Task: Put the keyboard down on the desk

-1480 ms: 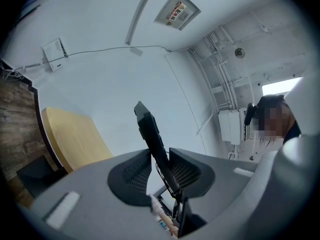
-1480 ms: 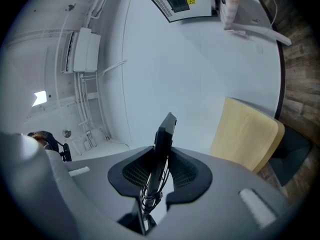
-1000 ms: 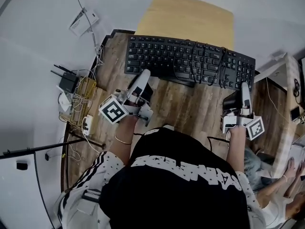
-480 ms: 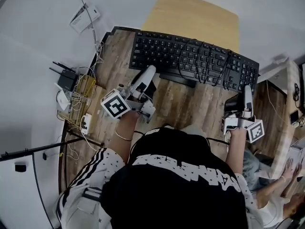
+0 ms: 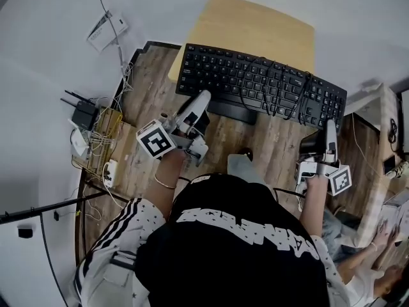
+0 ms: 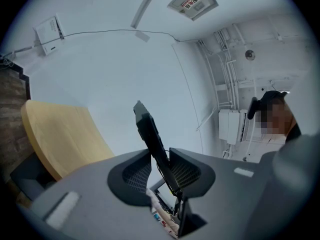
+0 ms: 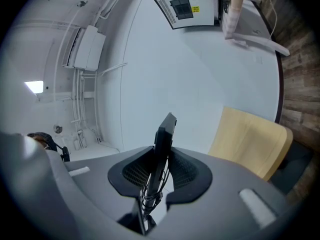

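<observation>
1. Black plastic keyboard (image 5: 262,85), with a dark cable wound around its middle, hangs roughly level in the air. Its far edge is over the near edge of the pale wooden desk (image 5: 255,24), and the rest is above the brown plank floor (image 5: 275,139).
2. The left gripper (image 5: 200,101) is clamped on the keyboard's near long edge, toward its left end. Its own view shows the keyboard (image 6: 150,134) pinched edge-on between both jaws.
3. The right gripper (image 5: 329,128) grasps the right end the same way, its jaws closed on the keyboard (image 7: 162,139).
4. The step in hand appears to be carrying the keyboard over the desk. The next move likely calls for going further forward, keeping level, lowering until it rests flat, then loosening both grips.
5. Compared with a second ago, the keyboard overlaps more of the desk. In the left gripper view the desk looms larger than before.
</observation>
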Available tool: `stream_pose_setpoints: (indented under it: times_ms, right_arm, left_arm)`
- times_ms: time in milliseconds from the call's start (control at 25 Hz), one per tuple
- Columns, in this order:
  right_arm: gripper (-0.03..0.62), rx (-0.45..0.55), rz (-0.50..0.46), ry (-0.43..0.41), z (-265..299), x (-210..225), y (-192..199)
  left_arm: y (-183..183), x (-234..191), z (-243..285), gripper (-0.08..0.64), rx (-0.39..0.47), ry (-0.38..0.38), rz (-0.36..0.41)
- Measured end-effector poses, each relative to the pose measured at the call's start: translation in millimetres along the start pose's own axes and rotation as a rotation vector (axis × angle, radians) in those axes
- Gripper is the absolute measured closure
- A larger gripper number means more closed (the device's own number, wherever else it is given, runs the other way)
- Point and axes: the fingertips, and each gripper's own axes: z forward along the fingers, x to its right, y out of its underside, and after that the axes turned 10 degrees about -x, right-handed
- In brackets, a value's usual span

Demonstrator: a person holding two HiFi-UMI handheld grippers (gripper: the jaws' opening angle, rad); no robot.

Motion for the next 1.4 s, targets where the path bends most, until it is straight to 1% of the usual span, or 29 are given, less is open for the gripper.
stream_pose_setpoints:
  times_ms: [560, 920, 1080, 1240, 1400]
  right_arm:
    - [0.494, 0.017, -0.042, -0.024, 0.2, -5.0, 0.2]
    - [0.494, 0.015, -0.04, -0.044, 2.3, -4.7, -0.6]
    - [0.494, 0.02, -0.036, -0.045, 1.2, -3.7, 0.4]
    - [0.494, 0.021, -0.031, -0.048, 1.7, -3.9, -0.2]
    - [0.494, 0.018, -0.016, -0.044, 3.7, -3.6, -0.5]
  left_arm:
    - [0.2, -6.0, 2.0, 0.451, 0.017, 0.049, 0.009]
    - [0.6, -4.5, 1.7, 0.451, 0.021, 0.045, 0.016]
    - [1.4, -8.4, -0.3, 0.451, 0.013, 0.029, 0.023]
    - [0.4, -3.7, 2.0, 0.45, 0.01, 0.041, 0.02]
    - [-1.8, -2.7, 2.8, 0.451, 0.003, 0.023, 0.022]
